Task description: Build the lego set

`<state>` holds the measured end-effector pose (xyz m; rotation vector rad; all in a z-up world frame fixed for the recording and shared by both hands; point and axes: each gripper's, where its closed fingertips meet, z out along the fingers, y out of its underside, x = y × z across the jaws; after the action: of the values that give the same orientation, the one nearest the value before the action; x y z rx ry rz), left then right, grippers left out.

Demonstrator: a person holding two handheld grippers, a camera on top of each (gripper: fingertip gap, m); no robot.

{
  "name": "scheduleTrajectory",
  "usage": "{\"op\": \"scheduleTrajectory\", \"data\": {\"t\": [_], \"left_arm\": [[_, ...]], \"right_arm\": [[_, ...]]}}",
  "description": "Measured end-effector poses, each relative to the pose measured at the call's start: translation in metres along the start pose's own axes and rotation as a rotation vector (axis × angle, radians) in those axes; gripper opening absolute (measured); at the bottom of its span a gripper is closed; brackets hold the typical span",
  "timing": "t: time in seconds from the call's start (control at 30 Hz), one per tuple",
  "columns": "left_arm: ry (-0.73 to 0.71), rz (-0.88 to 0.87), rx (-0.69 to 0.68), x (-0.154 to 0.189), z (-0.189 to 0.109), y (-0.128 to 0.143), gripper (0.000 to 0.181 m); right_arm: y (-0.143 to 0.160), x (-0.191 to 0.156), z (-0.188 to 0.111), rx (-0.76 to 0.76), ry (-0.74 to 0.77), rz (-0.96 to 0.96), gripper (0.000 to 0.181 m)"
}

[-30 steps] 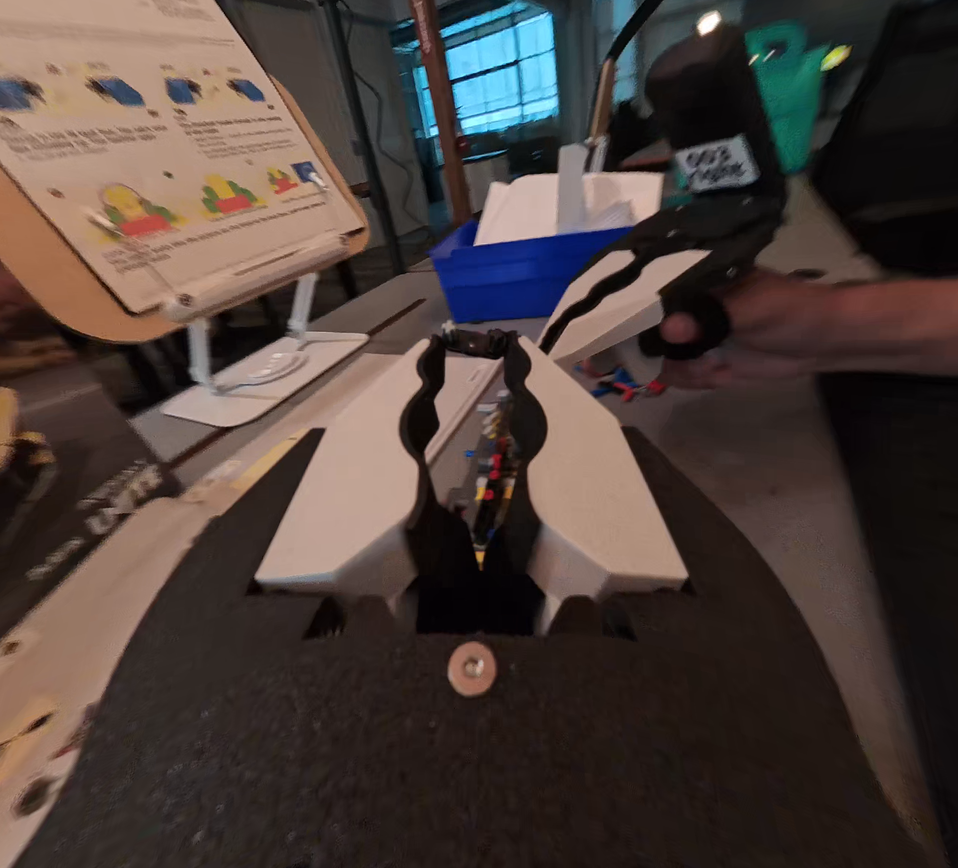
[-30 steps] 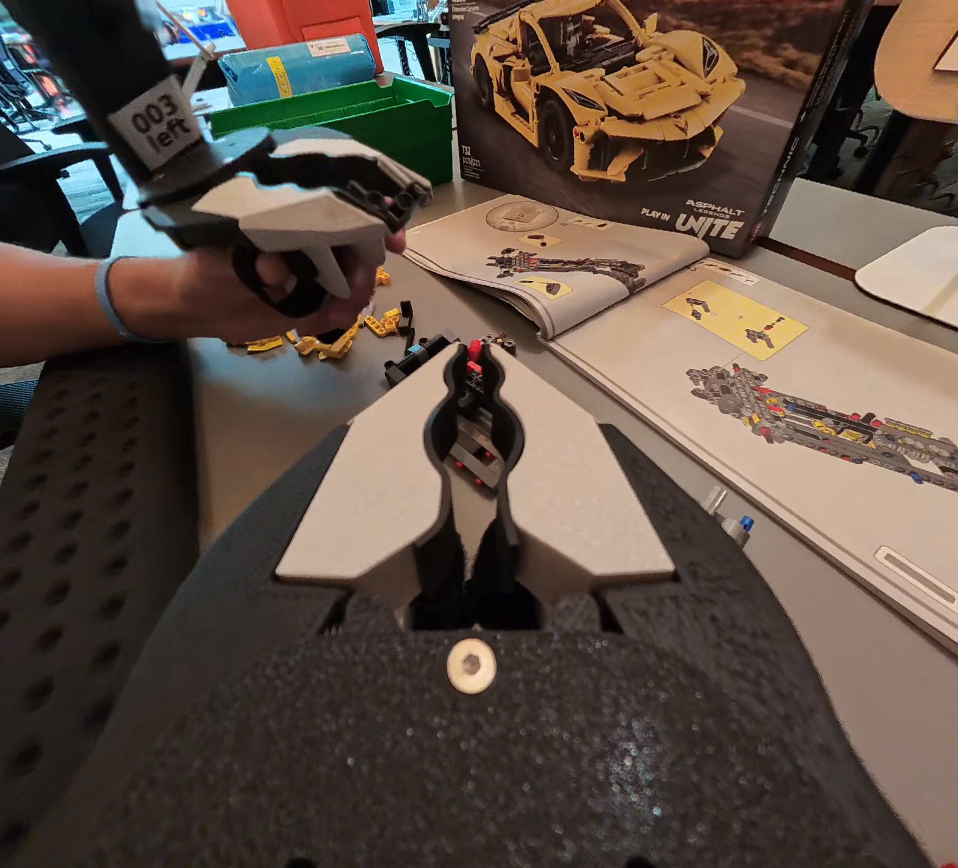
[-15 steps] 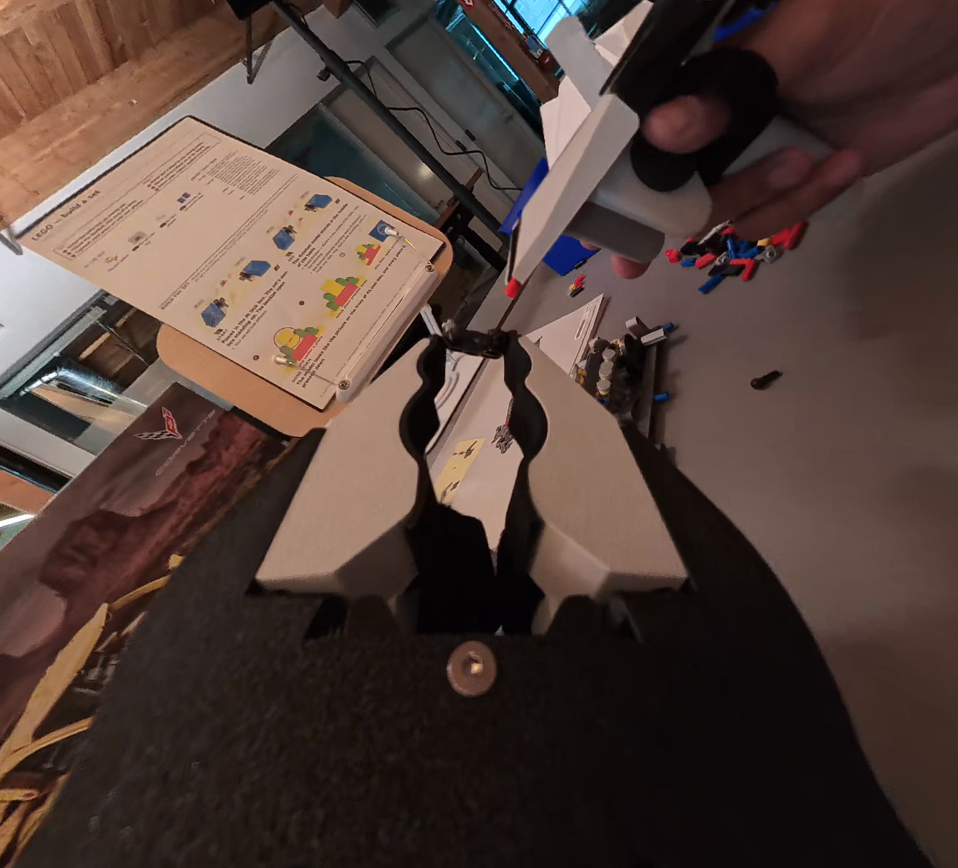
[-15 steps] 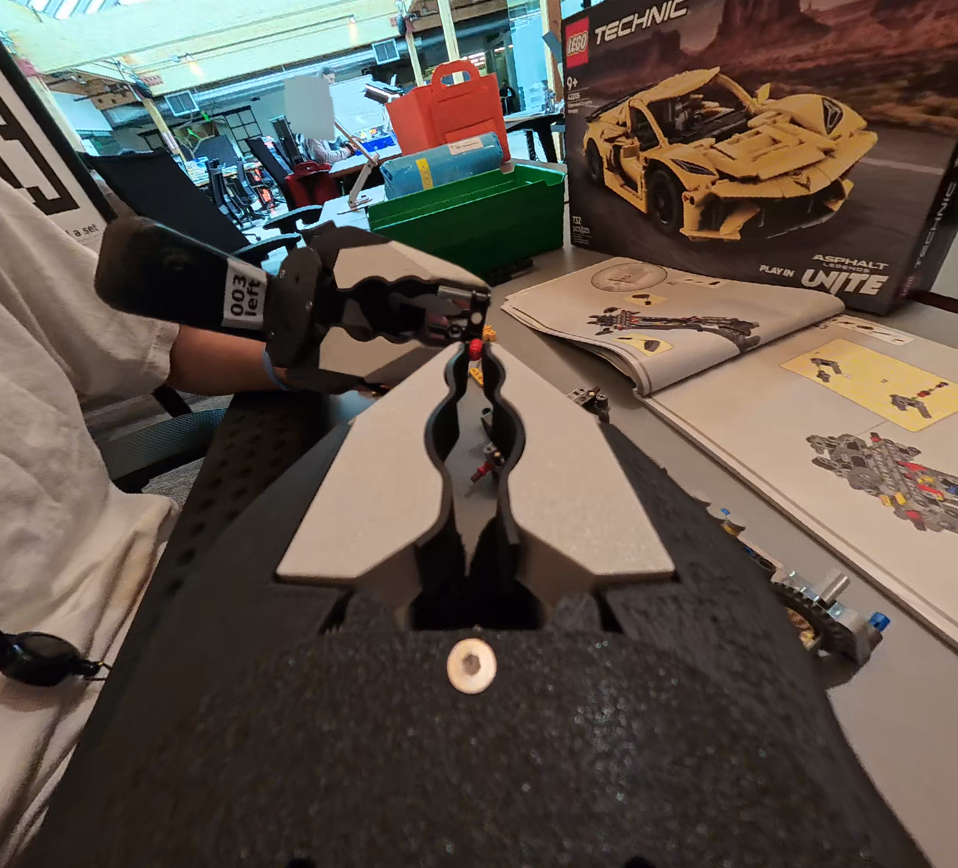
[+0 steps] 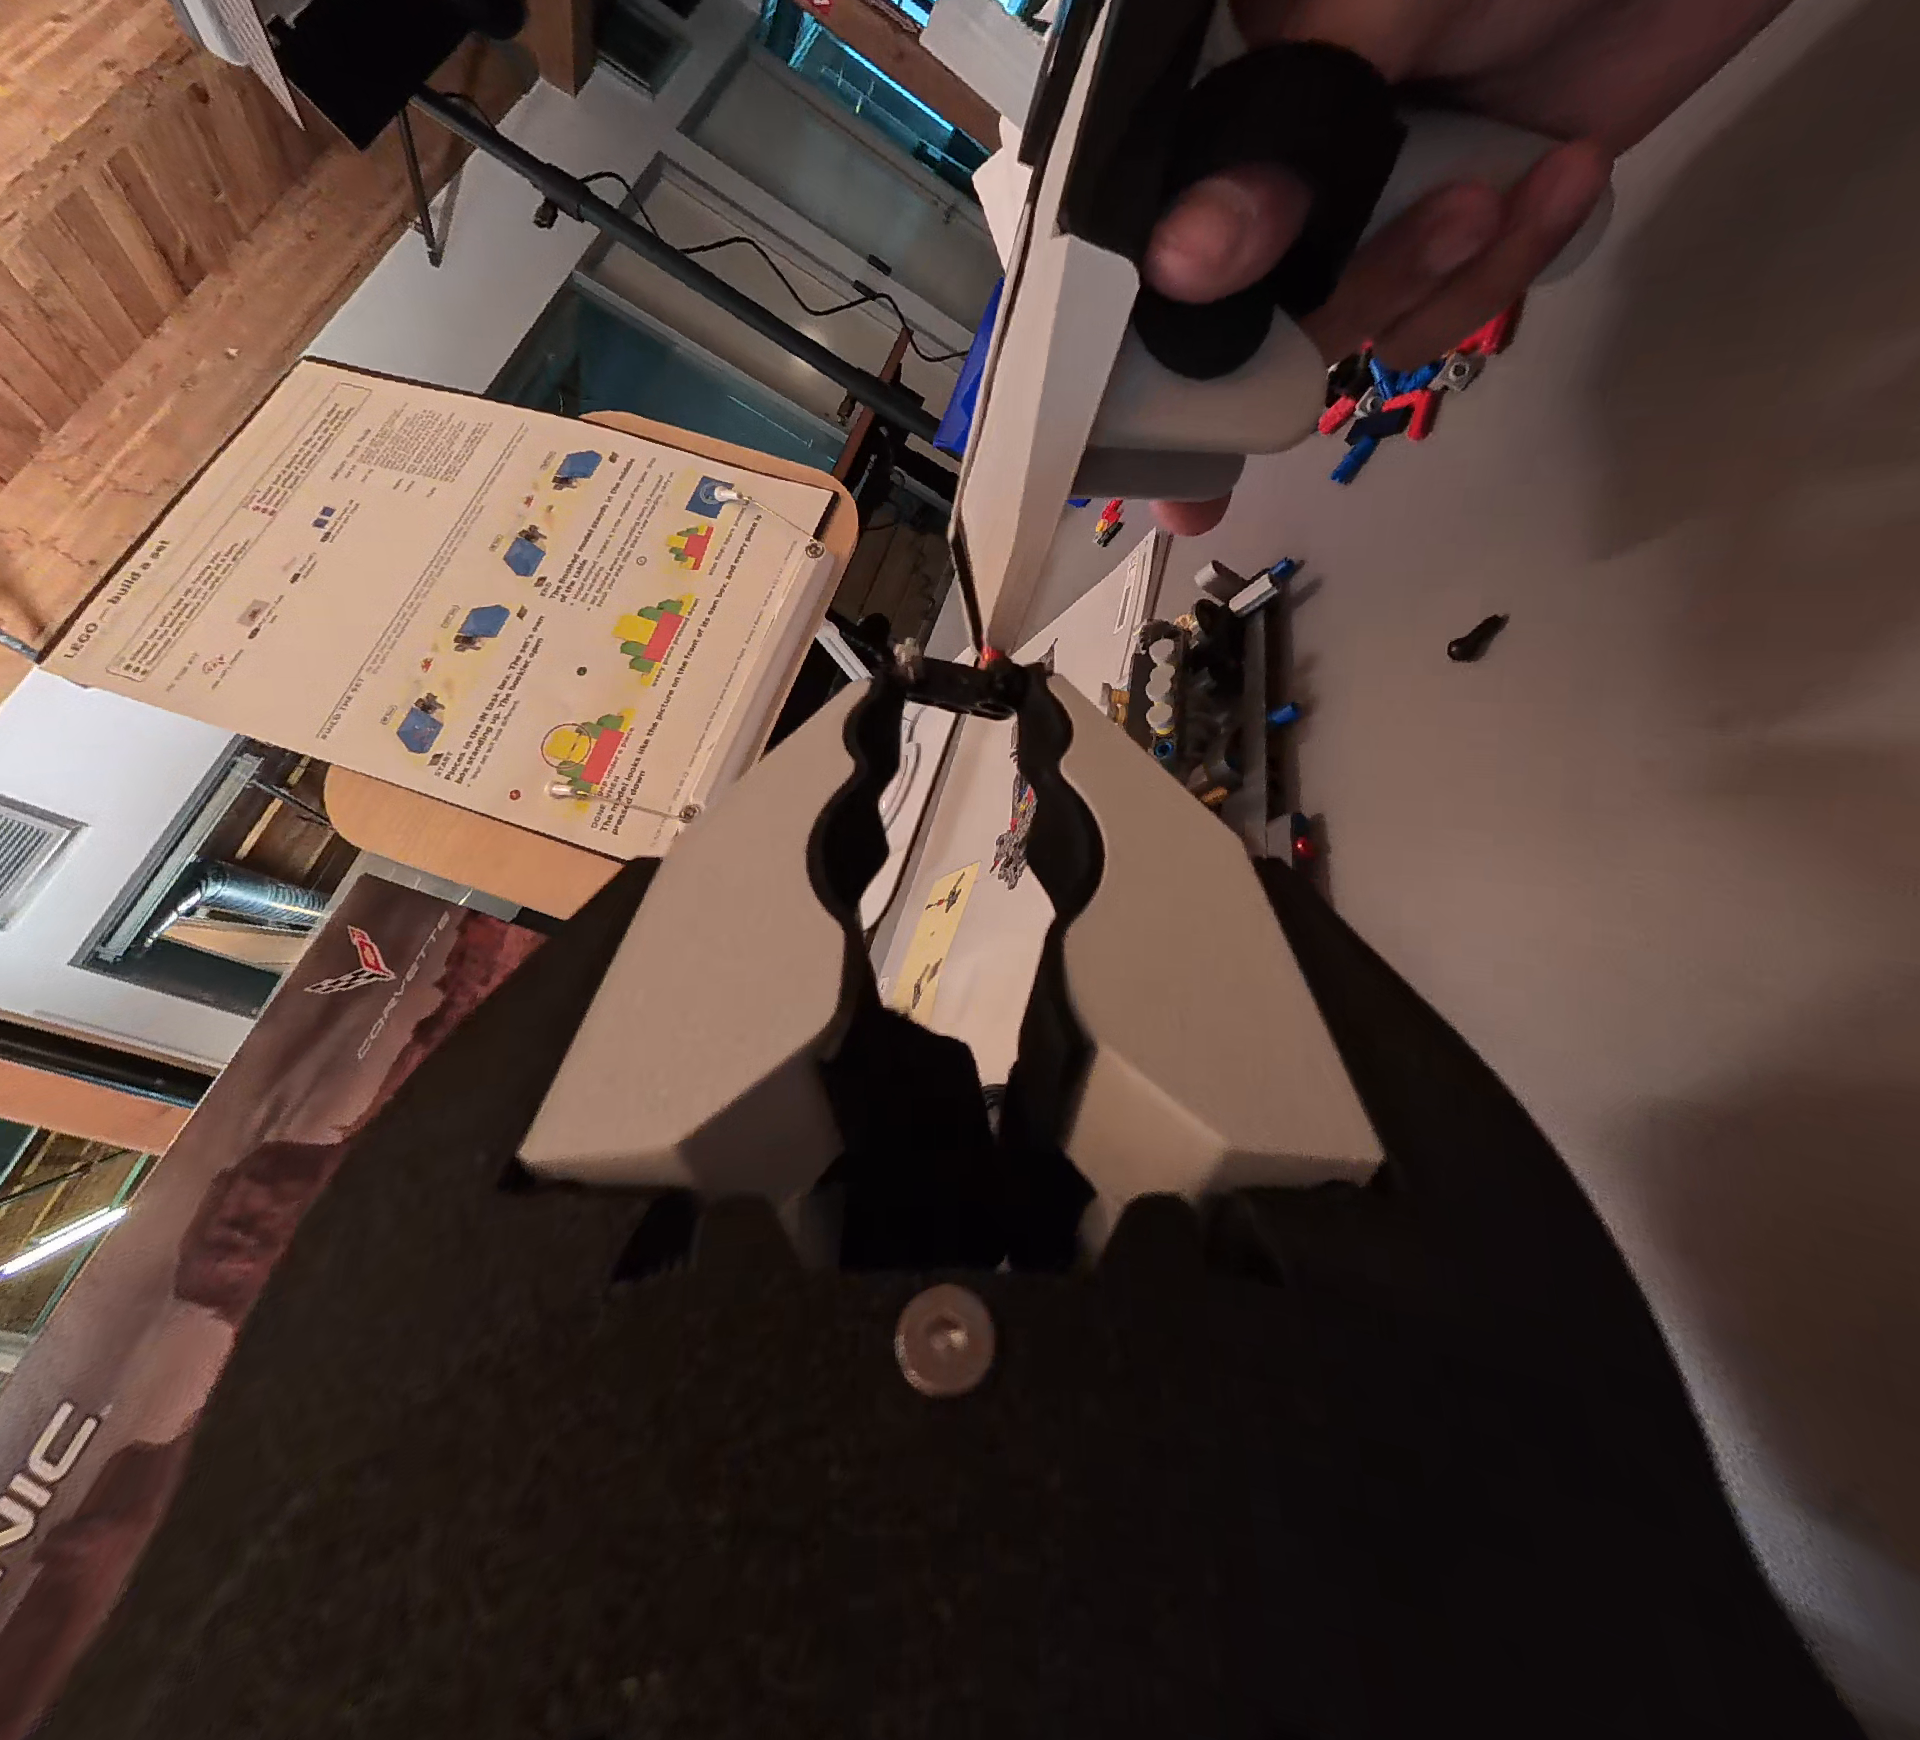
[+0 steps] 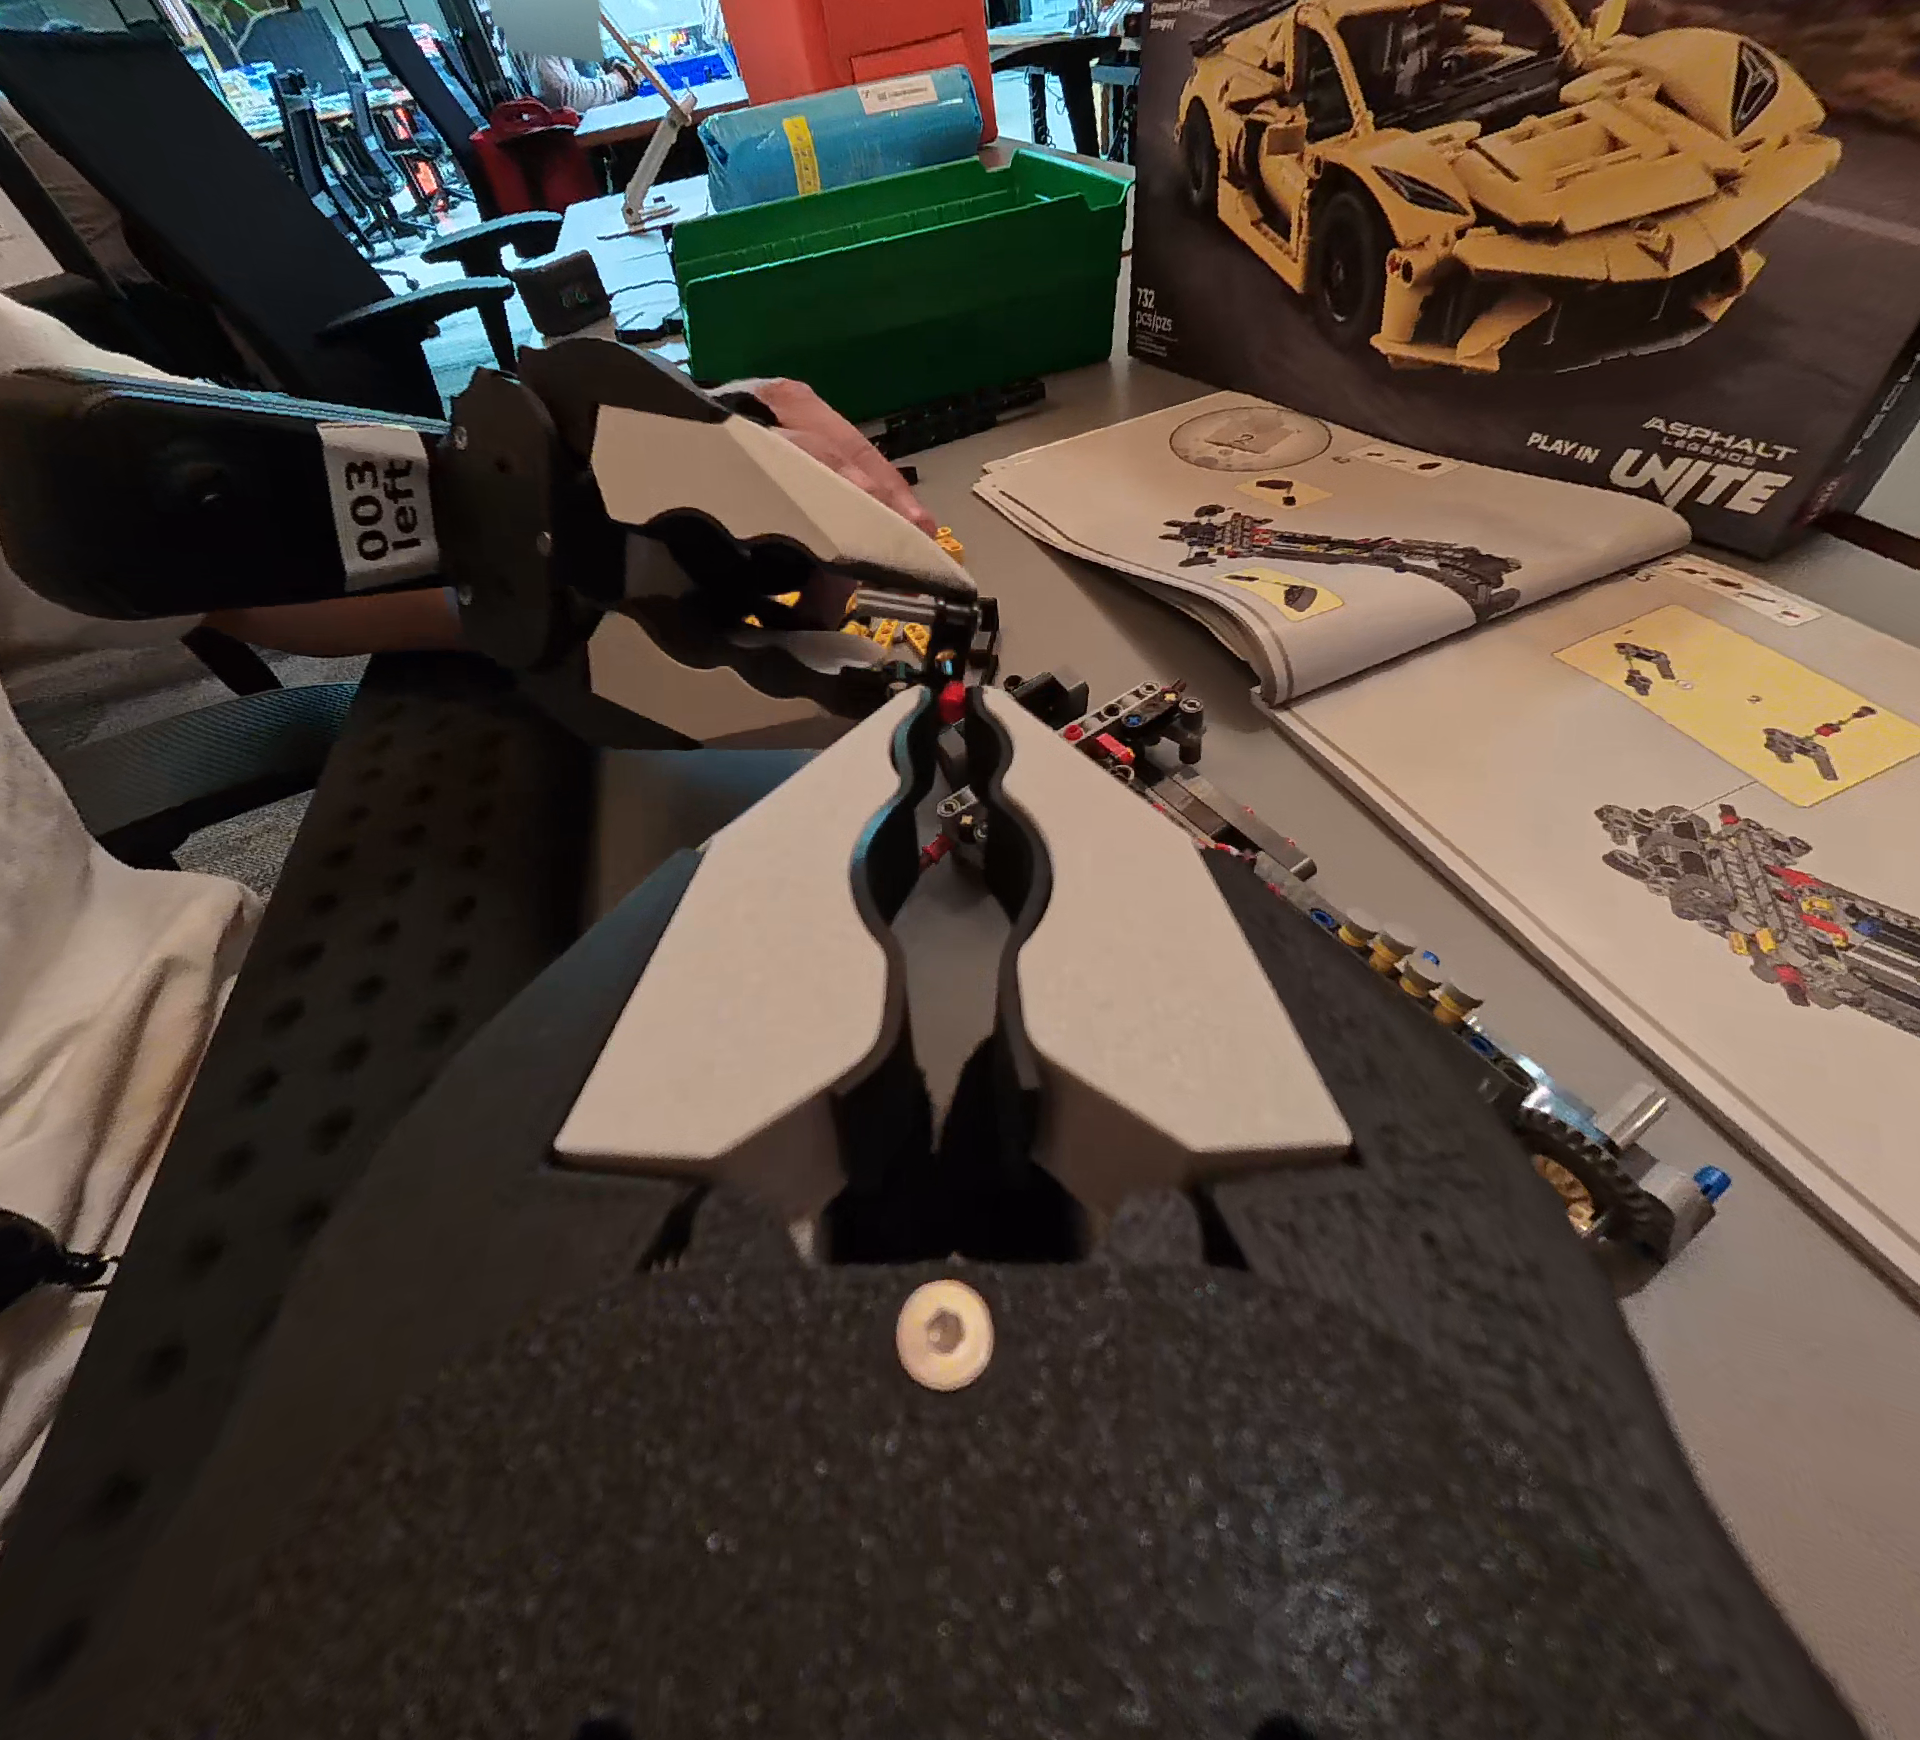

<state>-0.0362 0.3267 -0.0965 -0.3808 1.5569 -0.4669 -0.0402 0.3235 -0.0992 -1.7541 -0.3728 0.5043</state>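
Note:
My left gripper (image 5: pixel 956 688) is shut on a small black connector piece (image 5: pixel 961 691) held across its fingertips, above the table. My right gripper (image 6: pixel 948 703) is shut on a short red pin (image 6: pixel 950 705). The pin's tip meets the black piece (image 6: pixel 951 620) held by the left gripper (image 6: pixel 930 641), which reaches in from the left. In the left wrist view the right gripper (image 5: pixel 987 641) comes down from above with the red pin (image 5: pixel 992 654) at the black piece. The partly built chassis (image 6: pixel 1153 734) lies on the table just behind the tips; it also shows in the left wrist view (image 5: pixel 1210 703).
An open instruction booklet (image 6: pixel 1351 547) lies at right, with the set's box (image 6: pixel 1507 132) behind it and a green bin (image 6: pixel 904 288) beside that. Loose yellow parts (image 6: pixel 883 630) lie under the left gripper. Red and blue pins (image 5: pixel 1392 402), a black pin (image 5: pixel 1475 639) and an instruction board (image 5: pixel 447 610) are nearby. Left and right tips are no more than a few centimetres apart.
Both grippers lifted from the table and came together. The left gripper rolled onto its side. The red pin now meets the black piece; before, the tips were apart.

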Motion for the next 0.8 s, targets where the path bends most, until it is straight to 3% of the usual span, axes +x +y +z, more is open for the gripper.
{"op": "scheduleTrajectory", "data": {"t": [0.8], "left_arm": [[0.057,-0.12,0.078,0.004,-0.002,-0.007,0.021]], "right_arm": [[-0.005,-0.008,-0.003,0.033,-0.081,0.062,0.003]]}}
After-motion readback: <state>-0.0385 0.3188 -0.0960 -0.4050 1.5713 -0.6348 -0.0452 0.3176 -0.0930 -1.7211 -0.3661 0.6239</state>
